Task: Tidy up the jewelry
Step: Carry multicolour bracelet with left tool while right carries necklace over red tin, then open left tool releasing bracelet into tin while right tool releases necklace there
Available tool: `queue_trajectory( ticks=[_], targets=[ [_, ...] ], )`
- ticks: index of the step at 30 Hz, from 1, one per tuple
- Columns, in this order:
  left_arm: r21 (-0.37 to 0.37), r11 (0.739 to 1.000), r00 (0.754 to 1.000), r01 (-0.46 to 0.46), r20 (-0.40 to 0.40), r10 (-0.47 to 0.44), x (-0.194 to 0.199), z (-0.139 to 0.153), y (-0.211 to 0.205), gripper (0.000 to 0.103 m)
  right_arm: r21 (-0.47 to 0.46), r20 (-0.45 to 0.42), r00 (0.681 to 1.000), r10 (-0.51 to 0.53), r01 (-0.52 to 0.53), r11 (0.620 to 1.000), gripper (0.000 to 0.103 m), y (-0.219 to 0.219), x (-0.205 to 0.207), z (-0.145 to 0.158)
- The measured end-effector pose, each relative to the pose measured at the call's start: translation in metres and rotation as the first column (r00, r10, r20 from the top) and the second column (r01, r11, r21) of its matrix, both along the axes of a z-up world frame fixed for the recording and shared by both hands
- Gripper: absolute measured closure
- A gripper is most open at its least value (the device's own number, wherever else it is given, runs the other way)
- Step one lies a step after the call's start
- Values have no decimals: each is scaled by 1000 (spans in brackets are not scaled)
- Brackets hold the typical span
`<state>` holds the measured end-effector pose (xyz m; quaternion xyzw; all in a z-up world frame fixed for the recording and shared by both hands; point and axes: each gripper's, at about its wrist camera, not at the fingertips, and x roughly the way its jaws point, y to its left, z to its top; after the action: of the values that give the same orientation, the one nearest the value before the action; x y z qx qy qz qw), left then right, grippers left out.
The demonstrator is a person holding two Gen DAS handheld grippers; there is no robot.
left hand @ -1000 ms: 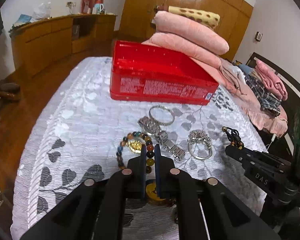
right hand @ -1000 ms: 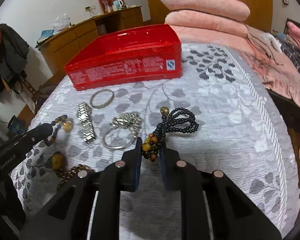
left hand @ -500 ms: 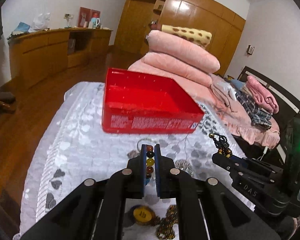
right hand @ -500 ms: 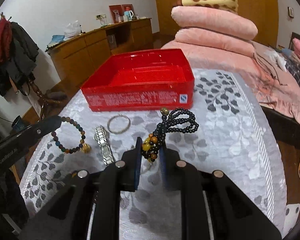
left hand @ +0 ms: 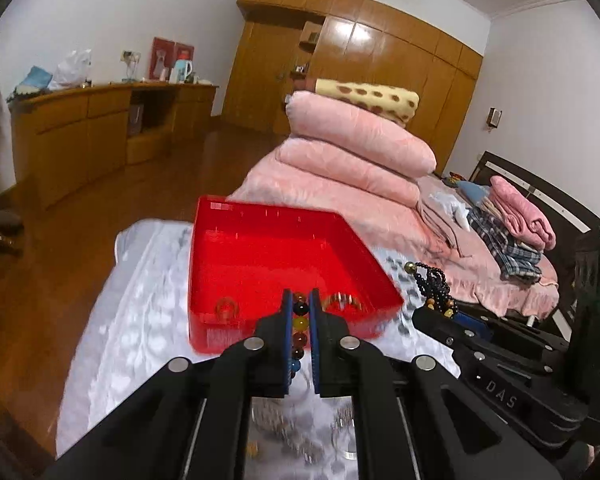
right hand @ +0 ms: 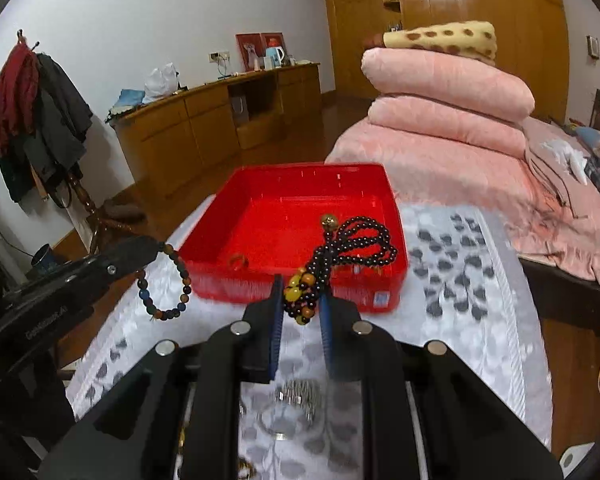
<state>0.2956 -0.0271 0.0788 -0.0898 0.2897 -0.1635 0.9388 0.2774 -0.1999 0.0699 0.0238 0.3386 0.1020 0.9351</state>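
My left gripper [left hand: 300, 296] is shut on a multicoloured bead bracelet [left hand: 299, 322], held up just before the near wall of the red plastic box [left hand: 204, 264]. In the right wrist view that bracelet [right hand: 168, 280] dangles from the left gripper [right hand: 150, 246], left of the box [right hand: 292, 208]. My right gripper [right hand: 300, 292] is shut on a black bead necklace [right hand: 352, 240] with amber beads, raised over the box's near right corner. The left wrist view shows the necklace [left hand: 432, 284] right of the box. A small amber ring [right hand: 238, 261] seems to lie inside by the near wall.
Blurred silver bangles and rings [right hand: 296, 396] lie on the grey leaf-patterned cloth [right hand: 460, 288] under the grippers. Folded pink quilts [left hand: 356, 148] are stacked on the bed behind the box. A wooden sideboard [left hand: 80, 132] and a coat stand [right hand: 32, 92] stand to the left across the wood floor.
Both grippers have risen with their bead strings and come closer to the red box, whose inside now shows. The jewellery on the cloth has slid down under the fingers.
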Motion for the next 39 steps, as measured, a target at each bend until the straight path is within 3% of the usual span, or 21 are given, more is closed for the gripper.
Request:
queue_trajectory(
  ticks=[4, 9, 18, 21, 22, 23, 27, 29, 33, 39],
  targets=[
    [31, 999, 1000, -17, 19, 16, 27, 8, -6, 95, 1, 12, 1000, 9, -9, 1000, 88, -1, 26, 9],
    [75, 997, 1000, -22, 2, 22, 64, -2, -14, 95, 6, 8, 1000, 15, -15, 1000, 88, -3, 58, 10],
    [77, 997, 998, -7, -61, 12, 111, -29, -18, 95, 16, -60, 997, 46, -45, 999, 87, 0, 118, -17],
    [77, 997, 996, -5, -89, 12, 120, -40, -16, 95, 10, -86, 994, 65, -64, 998, 81, 3, 128, -27],
    [76, 997, 995, -14, -98, 21, 122, -44, -13, 92, 7, -91, 994, 65, -65, 998, 72, 3, 129, -30],
    [78, 997, 995, -19, -101, 27, 123, -45, -11, 90, 3, -94, 994, 62, -62, 998, 68, 3, 130, -33],
    [78, 996, 994, -38, -96, 45, 123, -43, -5, 77, -7, -89, 995, 46, -46, 999, 68, 1, 129, -33],
    [81, 996, 995, -47, -80, 54, 119, -37, -3, 64, -5, -77, 997, 29, -30, 1000, 64, -3, 125, -29],
    [87, 993, 996, -81, -14, 83, 97, -20, 4, 29, -12, -45, 999, -10, 10, 1000, 47, -14, 110, -20],
    [116, 986, 992, -123, 37, 120, 55, -10, 19, 16, -33, 2, 998, -63, 63, 997, 19, -27, 65, -11]
  ],
)
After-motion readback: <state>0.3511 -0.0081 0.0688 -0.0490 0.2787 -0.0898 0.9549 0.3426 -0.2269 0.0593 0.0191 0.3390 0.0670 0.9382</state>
